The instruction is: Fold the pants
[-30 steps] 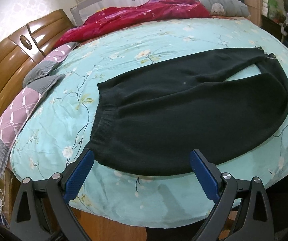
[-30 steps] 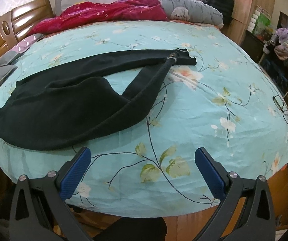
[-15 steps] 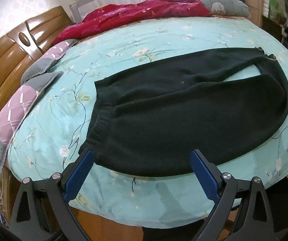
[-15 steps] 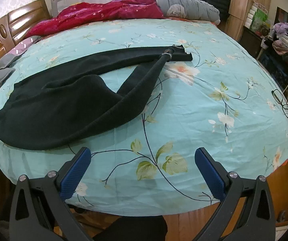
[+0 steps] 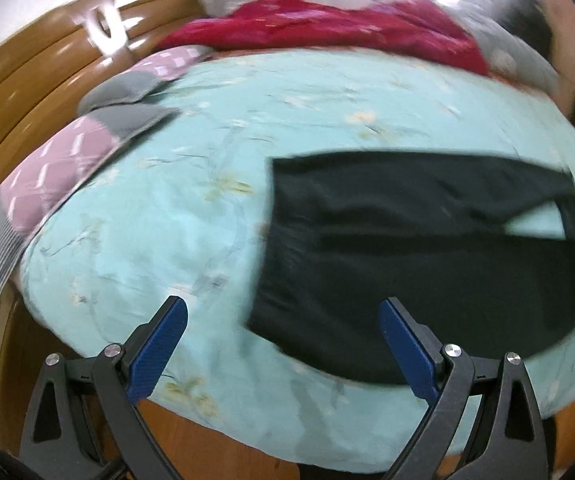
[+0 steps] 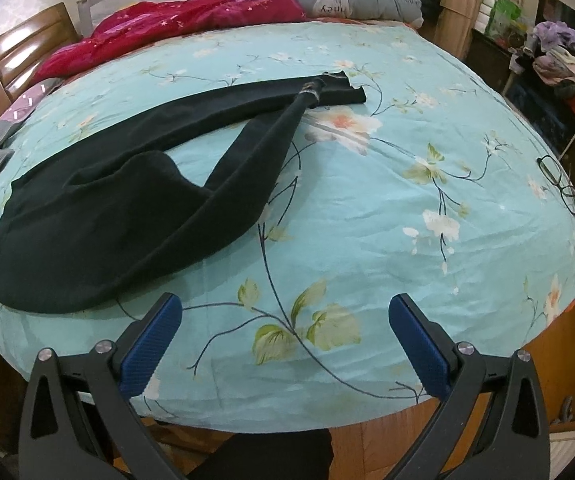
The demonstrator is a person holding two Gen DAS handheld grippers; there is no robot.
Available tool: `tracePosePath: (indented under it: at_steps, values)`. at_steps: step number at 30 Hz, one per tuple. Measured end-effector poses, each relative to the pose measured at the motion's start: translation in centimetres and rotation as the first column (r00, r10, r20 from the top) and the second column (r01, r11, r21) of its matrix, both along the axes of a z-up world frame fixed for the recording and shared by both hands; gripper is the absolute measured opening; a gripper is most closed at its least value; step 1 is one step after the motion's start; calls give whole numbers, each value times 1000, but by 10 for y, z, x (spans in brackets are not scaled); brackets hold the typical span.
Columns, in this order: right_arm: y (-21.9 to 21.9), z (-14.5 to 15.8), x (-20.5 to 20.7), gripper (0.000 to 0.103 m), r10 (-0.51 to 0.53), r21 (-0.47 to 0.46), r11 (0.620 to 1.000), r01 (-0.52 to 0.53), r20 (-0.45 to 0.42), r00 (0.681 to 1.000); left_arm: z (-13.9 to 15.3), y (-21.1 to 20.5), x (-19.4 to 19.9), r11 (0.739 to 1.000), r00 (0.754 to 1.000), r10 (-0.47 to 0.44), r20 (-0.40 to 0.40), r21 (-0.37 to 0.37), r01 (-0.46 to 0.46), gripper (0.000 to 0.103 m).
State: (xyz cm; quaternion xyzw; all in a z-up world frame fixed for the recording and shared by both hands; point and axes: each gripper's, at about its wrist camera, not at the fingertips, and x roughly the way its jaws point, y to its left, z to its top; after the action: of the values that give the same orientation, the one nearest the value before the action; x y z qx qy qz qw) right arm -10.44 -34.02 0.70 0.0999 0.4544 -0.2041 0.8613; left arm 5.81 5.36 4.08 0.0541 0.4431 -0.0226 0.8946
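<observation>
While both jaws are held wide apart and empty, the left gripper (image 5: 281, 344) and right gripper (image 6: 285, 340) are seen near the bed's (image 6: 367, 208) front edge. Black pants (image 6: 127, 208) are laid flat on its left half, legs crossing at the far cuffs.

Bed (image 6: 367, 220), floral teal sheet: black pants (image 6: 135, 200), red quilt (image 6: 191, 16), glasses (image 6: 559, 184), pillows (image 5: 63, 168).

One pair of black pants (image 6: 127, 216), one bed (image 6: 367, 240), one red quilt (image 6: 191, 20), one grey quilt (image 6: 351, 0), two pillows (image 5: 55, 176), one pair of glasses (image 6: 559, 184).
</observation>
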Motion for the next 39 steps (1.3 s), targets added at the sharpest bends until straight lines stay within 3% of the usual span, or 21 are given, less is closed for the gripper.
tracePosePath:
  at_steps: [3,5,9,10,13,17,19,20,21,22,23,24,27,30,32,35,37,39]
  values:
    - [-9,2,9,103,-9,15,1000,9,-3,1000,1,32,14,992,991,126,-34,-8,-127,97]
    - [-23,4,18,103,-31,33,999,31,3,1000,-9,39,15,988,984,155,-86,-12,-157,97]
    - [-55,13,45,103,-96,61,994,95,14,995,-40,34,9,981,966,123,-226,-119,-153,97]
    - [-63,15,53,103,-110,78,991,109,15,994,-52,29,10,976,957,99,-272,-162,-146,97]
    - [-81,12,86,103,-137,154,979,134,10,990,-75,16,18,966,925,84,-371,-198,-167,97]
    - [-97,-11,126,103,-177,232,956,181,-38,984,-87,16,32,925,901,115,-417,-286,-250,97]
    - [-104,-25,138,103,-193,290,936,200,-53,980,-91,16,39,891,896,117,-427,-354,-285,96]
    - [-107,-31,141,98,-194,319,926,201,-54,980,-93,14,44,877,893,113,-436,-379,-296,85]
    - [-109,-36,143,75,-193,341,919,198,-49,980,-96,10,49,870,887,102,-450,-392,-299,71]
    - [-111,-39,143,56,-187,354,916,190,-42,981,-99,6,53,875,881,95,-464,-383,-296,43]
    - [-113,-42,143,14,-172,373,911,175,-43,984,-99,0,58,891,878,100,-467,-350,-288,27]
    - [-116,-43,141,6,-155,405,901,154,-30,987,-95,-4,61,895,886,85,-456,-355,-269,17]
    - [-124,-19,111,6,-160,429,896,113,74,984,-71,-5,59,886,905,50,-423,-398,-235,13]
    - [-131,8,51,6,-222,455,883,117,184,958,-61,2,53,892,918,51,-394,-395,-219,14]
    - [-134,0,17,6,-256,478,866,147,171,951,-77,5,50,894,901,60,-429,-378,-239,14]
    - [-132,-41,-16,6,-279,513,834,204,73,958,-97,6,45,890,862,84,-499,-351,-290,14]
    - [-129,-60,-30,7,-308,566,795,217,69,949,-100,13,46,893,874,88,-478,-351,-282,18]
    - [-130,-59,-44,14,-356,607,762,224,104,929,-93,15,45,897,881,84,-466,-349,-270,20]
